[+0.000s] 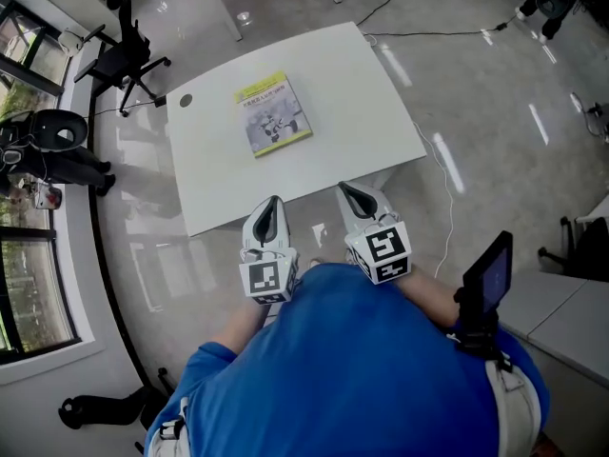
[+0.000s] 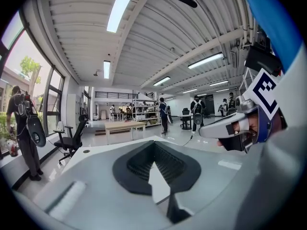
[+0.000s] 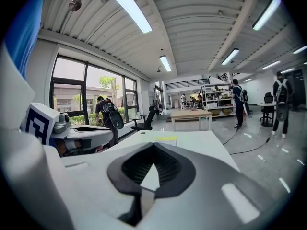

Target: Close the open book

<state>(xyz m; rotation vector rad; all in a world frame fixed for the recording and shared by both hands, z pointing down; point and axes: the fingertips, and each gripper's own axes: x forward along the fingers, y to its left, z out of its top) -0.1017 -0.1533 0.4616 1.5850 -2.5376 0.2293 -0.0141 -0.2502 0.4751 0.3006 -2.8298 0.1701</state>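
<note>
Already closed, one book [image 1: 273, 114] lies flat and cover up on the white tabletop [image 1: 362, 112], in its far half and nearer the far edge than the near one. Its cover has a yellow-green band along the top and one side around a grey picture. The title print is too small to read. One small dark round hole [image 1: 185, 100] sits by the tabletop's far left corner.

Two tools are in play, both well apart from the book. The left hand-held gripper [image 1: 274, 203] and the right hand-held gripper [image 1: 344, 188] hover side by side at the near edge, close to the person in a blue shirt [image 1: 352, 369]. Each one's own view shows the dark ribbed pads drawn together at the tips with nothing between them. Each carries one cube with black-and-white square markers, two cubes in all, and these bear patterns rather than words.

From the right gripper view, the book shows as a thin yellow strip beyond the closed tips.
</note>
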